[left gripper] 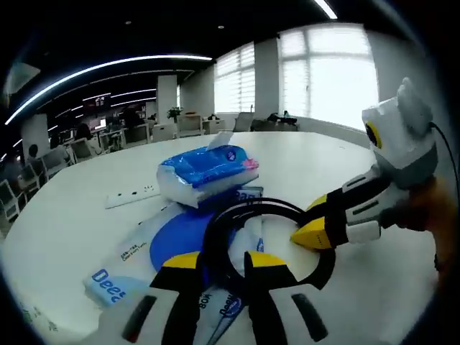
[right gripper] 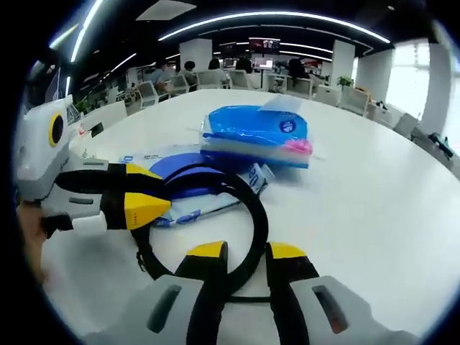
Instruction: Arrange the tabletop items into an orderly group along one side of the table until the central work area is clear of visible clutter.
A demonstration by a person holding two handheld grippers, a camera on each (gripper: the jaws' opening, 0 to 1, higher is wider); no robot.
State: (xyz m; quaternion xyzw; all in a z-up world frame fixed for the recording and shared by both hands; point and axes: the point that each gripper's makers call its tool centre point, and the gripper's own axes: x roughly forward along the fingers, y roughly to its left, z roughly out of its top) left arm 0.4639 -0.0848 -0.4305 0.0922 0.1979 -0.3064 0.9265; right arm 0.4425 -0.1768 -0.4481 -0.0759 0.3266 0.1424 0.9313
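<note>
A black hoop (left gripper: 213,231) lies on a flat blue and white plastic bag (left gripper: 122,267) on the white round table (left gripper: 65,208). My left gripper (left gripper: 224,260) has its yellow-tipped jaws closed around the hoop's near rim. My right gripper (left gripper: 310,219) comes in from the right and grips the hoop's opposite side. In the right gripper view the hoop (right gripper: 260,215) runs between my right gripper's (right gripper: 246,251) jaws, and the left gripper (right gripper: 147,190) holds it from the left. A blue tissue pack (left gripper: 208,169) (right gripper: 255,133) rests behind the bag (right gripper: 183,167).
A white power strip (left gripper: 133,195) lies left of the tissue pack. The table (right gripper: 374,208) stretches bare to the right. A hand (left gripper: 424,208) holds the right gripper. Office desks, chairs and bright windows stand beyond the table's far edge.
</note>
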